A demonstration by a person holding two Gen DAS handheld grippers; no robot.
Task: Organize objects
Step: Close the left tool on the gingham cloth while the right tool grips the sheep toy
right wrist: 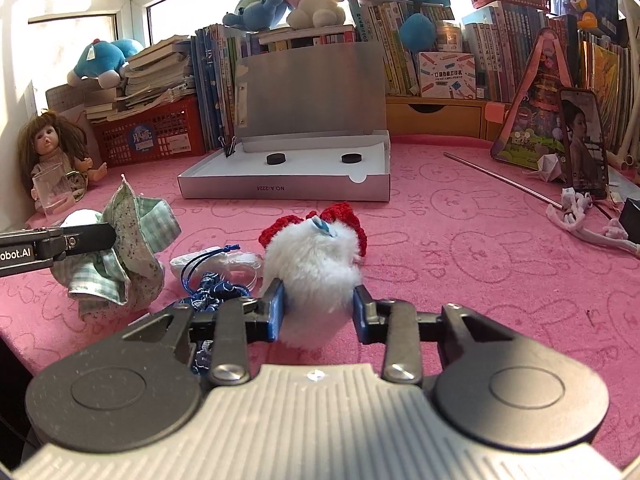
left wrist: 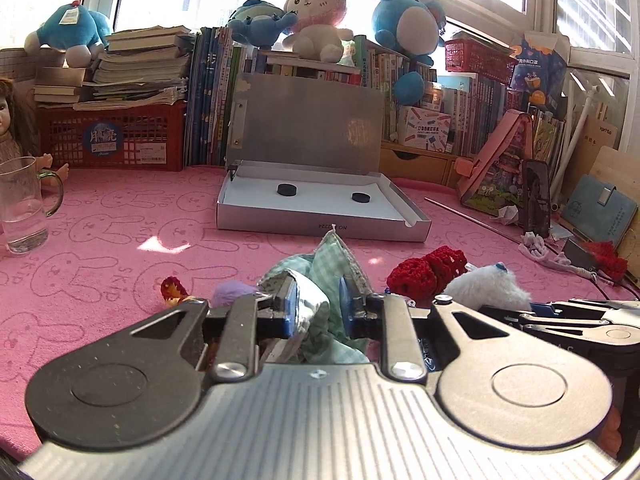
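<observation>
My left gripper (left wrist: pixel 318 306) is shut on a green checked cloth pouch (left wrist: pixel 334 264), also seen in the right wrist view (right wrist: pixel 128 248) with the left gripper's finger against it. My right gripper (right wrist: pixel 318 306) is closed around a white fluffy pom-pom (right wrist: pixel 312 264), fingers touching both its sides. A red crocheted piece (right wrist: pixel 344 216) lies just behind the pom-pom. An open silver box (left wrist: pixel 320 208) with two black discs inside stands ahead on the pink mat; it also shows in the right wrist view (right wrist: pixel 288 184).
A blue knotted cord charm (right wrist: pixel 212 284) and a clear packet (right wrist: pixel 224 260) lie between the pouch and pom-pom. A glass mug (left wrist: pixel 24 204) and doll (right wrist: pixel 52 148) are at the left. A phone (right wrist: pixel 584 144), metal rod (right wrist: pixel 504 178) and books line the back and right.
</observation>
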